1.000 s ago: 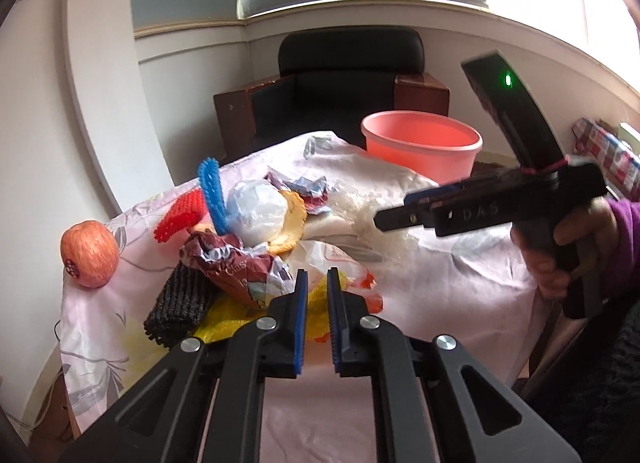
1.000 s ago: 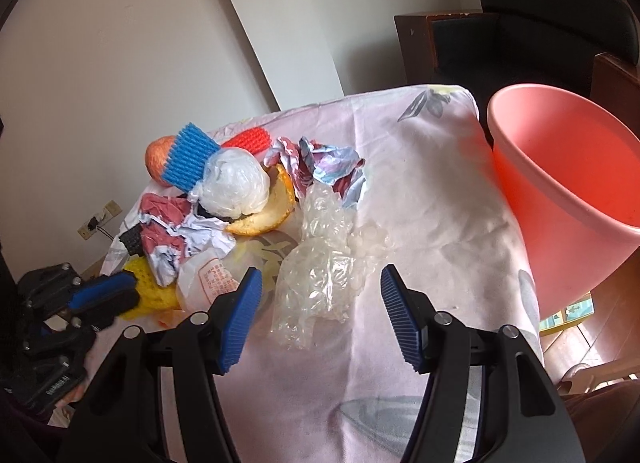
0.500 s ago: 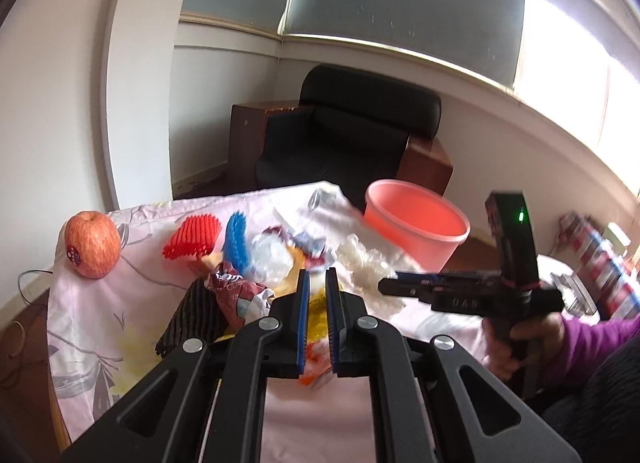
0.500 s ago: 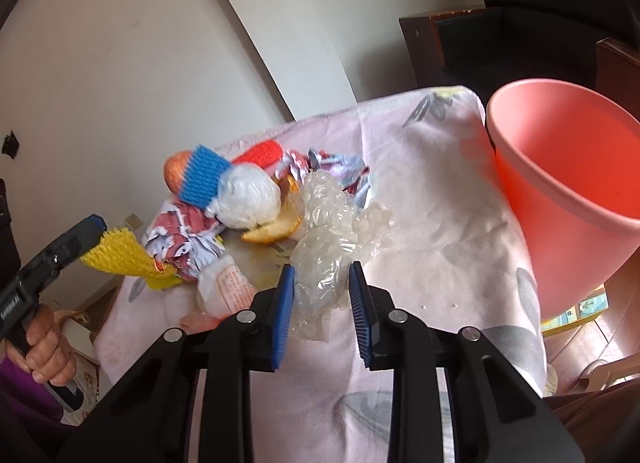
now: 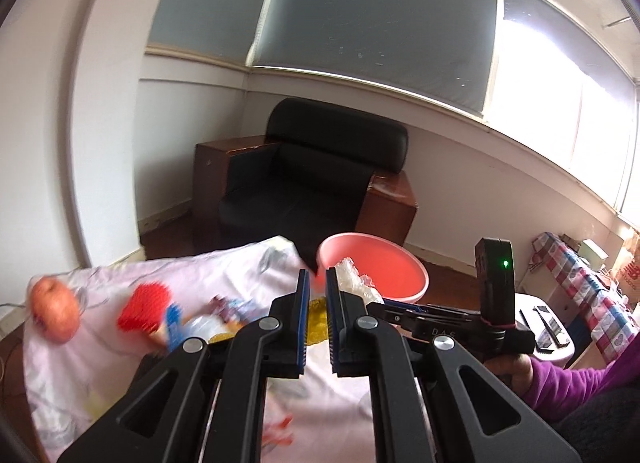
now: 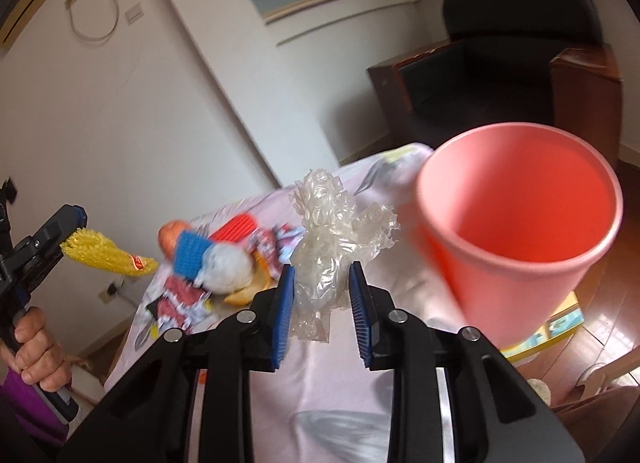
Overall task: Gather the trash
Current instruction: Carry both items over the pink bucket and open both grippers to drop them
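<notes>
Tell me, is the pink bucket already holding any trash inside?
No, the inside of the pink bucket looks bare in the right wrist view, and the clear plastic wrap is outside it.

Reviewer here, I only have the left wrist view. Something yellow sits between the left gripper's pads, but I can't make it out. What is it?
Observer: A yellow foam net, clamped at one end by the left gripper and hanging clear of the table.
Operator: And the right gripper, is it carrying anything?
Observer: Yes, the right gripper is shut on a crumpled clear plastic wrap, lifted off the cloth.
Operator: Is there anything inside the pink bucket?
Observer: The right wrist view looks into the pink bucket; the part of its inside that shows holds nothing.
</notes>
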